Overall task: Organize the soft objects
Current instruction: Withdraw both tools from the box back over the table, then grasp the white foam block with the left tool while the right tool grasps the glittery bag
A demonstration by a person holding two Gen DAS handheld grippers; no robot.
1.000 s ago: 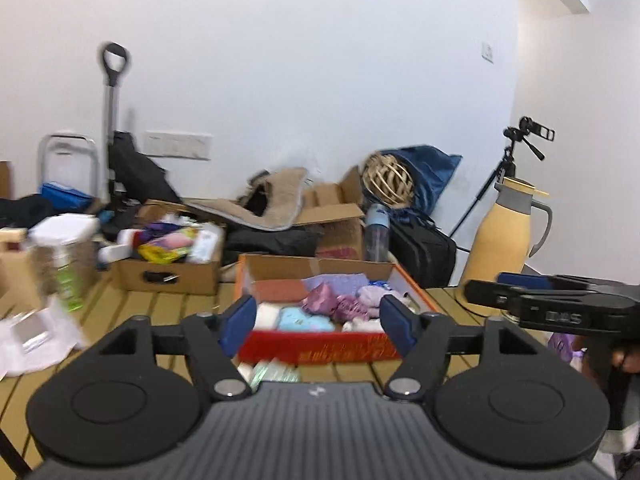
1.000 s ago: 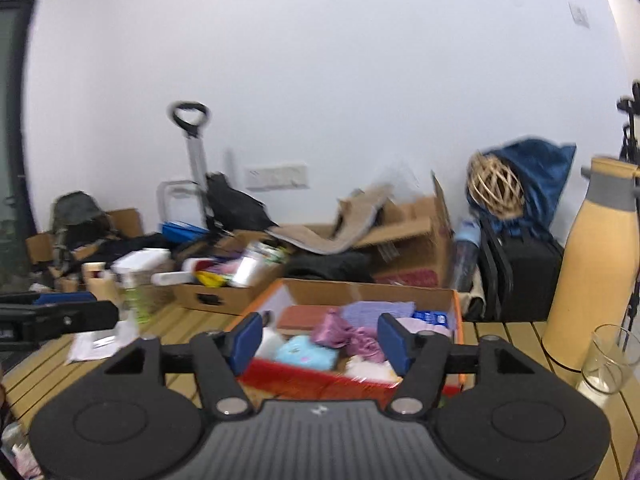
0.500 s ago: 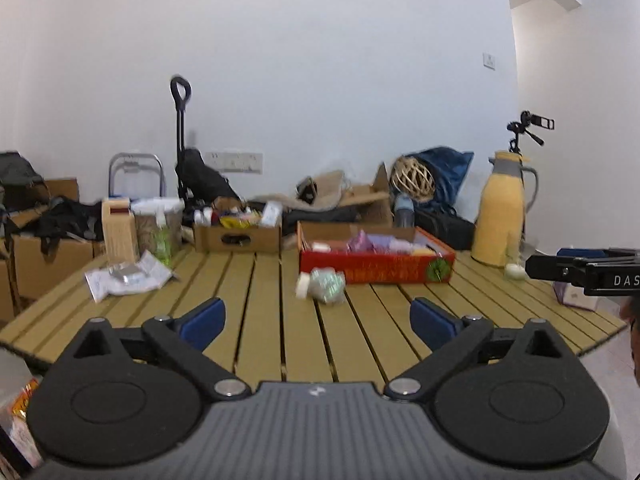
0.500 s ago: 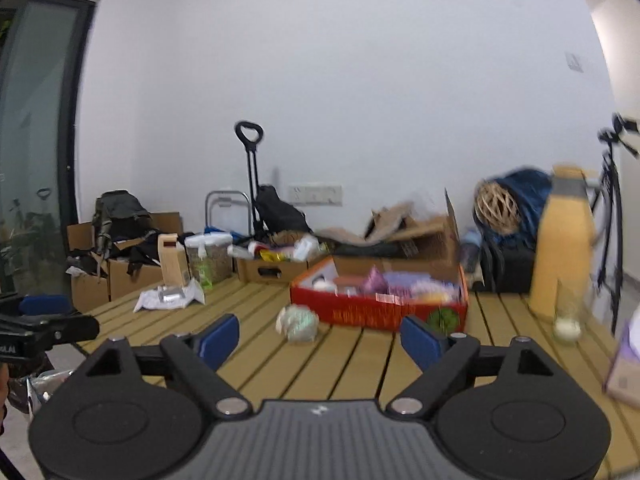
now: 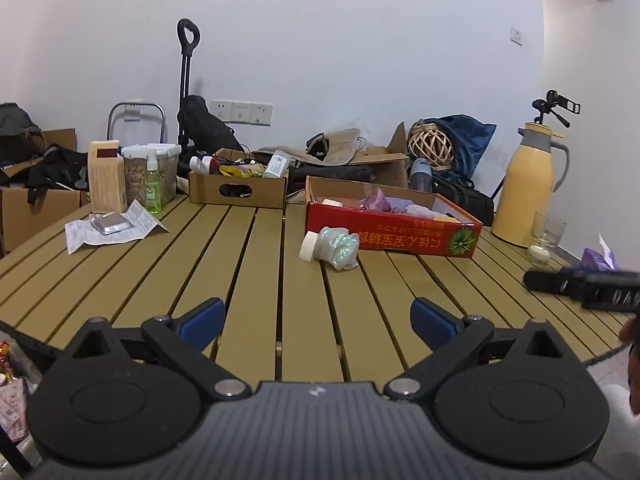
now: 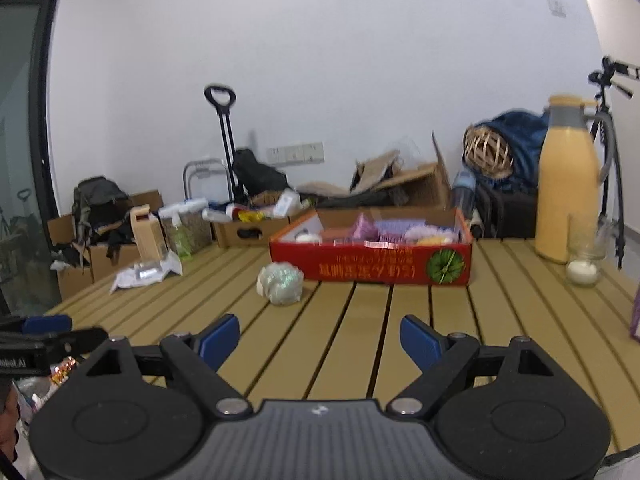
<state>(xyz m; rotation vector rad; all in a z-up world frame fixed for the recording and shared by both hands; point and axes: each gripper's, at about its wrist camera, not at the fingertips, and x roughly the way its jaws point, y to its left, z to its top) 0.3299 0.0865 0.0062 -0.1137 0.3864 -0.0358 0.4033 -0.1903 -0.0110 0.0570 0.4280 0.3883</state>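
Left hand-held gripper (image 5: pixel 316 320) agape, empty, iridescent soft bundle (image 5: pixel 334 245) well ahead

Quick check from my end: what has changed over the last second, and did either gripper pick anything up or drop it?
Both grippers pulled back from just over the red box to the table's near edge, and their jaws widened. The left gripper and right gripper hold nothing; nothing was gripped or released. The iridescent pouch lies on the wooden table before the box, seemingly unmoved, and the soft items stay inside.
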